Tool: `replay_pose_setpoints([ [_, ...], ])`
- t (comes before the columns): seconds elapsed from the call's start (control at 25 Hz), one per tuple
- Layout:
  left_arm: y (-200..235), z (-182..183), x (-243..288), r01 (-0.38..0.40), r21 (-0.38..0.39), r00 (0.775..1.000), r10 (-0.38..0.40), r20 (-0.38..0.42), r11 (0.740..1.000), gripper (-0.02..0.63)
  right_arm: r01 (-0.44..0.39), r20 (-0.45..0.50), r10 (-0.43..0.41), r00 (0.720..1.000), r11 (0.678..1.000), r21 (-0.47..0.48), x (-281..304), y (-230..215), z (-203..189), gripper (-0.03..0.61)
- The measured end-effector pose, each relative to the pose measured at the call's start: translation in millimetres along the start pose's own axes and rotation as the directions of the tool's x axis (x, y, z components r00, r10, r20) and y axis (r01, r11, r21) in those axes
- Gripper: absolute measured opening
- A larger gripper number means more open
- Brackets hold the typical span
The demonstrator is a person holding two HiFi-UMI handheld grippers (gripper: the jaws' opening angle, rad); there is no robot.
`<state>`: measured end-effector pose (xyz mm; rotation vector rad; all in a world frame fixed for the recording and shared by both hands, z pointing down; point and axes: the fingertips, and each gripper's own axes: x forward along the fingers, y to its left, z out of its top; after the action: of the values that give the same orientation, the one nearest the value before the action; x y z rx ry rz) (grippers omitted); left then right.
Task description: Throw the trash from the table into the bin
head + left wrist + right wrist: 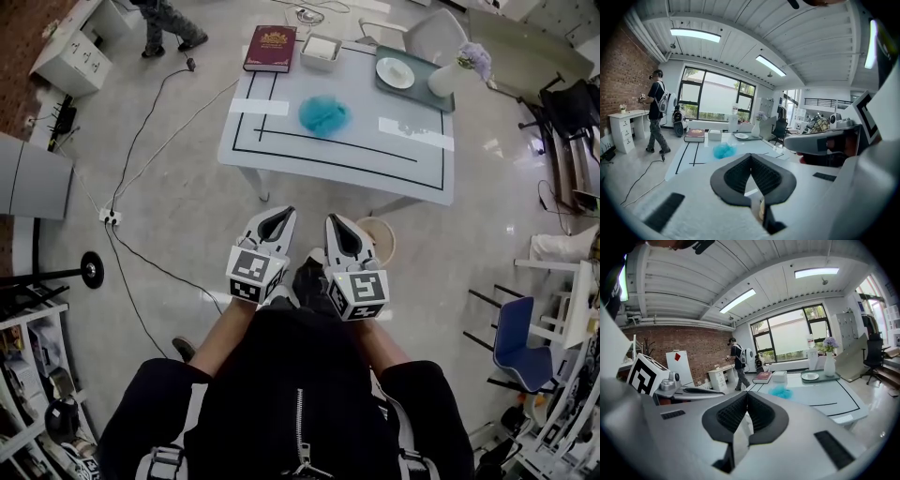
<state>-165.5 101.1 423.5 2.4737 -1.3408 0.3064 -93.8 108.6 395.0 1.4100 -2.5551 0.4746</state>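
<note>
Glossy smooth table, crumpled soft trash, polished floor, rough brick wall

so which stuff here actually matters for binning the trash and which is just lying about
For the job: blue crumpled trash, table, round bin on the floor.
Lying about: red book, white box, tray, plate, vase.

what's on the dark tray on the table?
On the tray: a white plate and a white vase holding pale flowers. The tray beneath them is covered; anything on the plate is too small to tell.
</note>
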Motion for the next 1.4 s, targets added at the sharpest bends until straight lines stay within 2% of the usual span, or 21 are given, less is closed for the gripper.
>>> replay_pose_setpoints([
  [0.44, 9.4, 43.4, 57.8, -0.054, 0.033, 0.999, 0.054, 0.006, 0.998, 0.006, -0.033, 0.036, 0.032, 0.999, 0.999, 0.035, 33.7, -66.0, 32.8, 0.009],
  [0.6, 11.2, 46.2, 70.8, -0.058, 0.035, 0.998, 0.058, -0.003, 0.998, 0.006, -0.036, 0.034, 0.035, 0.999, 0.998, 0.047, 41.5, -77.1, 34.6, 0.009],
  [0.96, 20.8, 52.2, 106.6, -0.029, 0.025, 0.999, 0.03, -0.027, 0.999, 0.006, -0.009, 0.002, 0.009, 1.0, 0.998, 0.068, 63.5, -101.4, 37.6, 0.009],
  [1.4, 75.1, 76.0, 165.5, 0.069, 0.042, 0.997, -0.068, -0.025, 0.997, 0.006, 0.088, -0.011, -0.088, 0.996, 0.995, 0.052, 126.6, -126.7, 64.4, 0.009],
])
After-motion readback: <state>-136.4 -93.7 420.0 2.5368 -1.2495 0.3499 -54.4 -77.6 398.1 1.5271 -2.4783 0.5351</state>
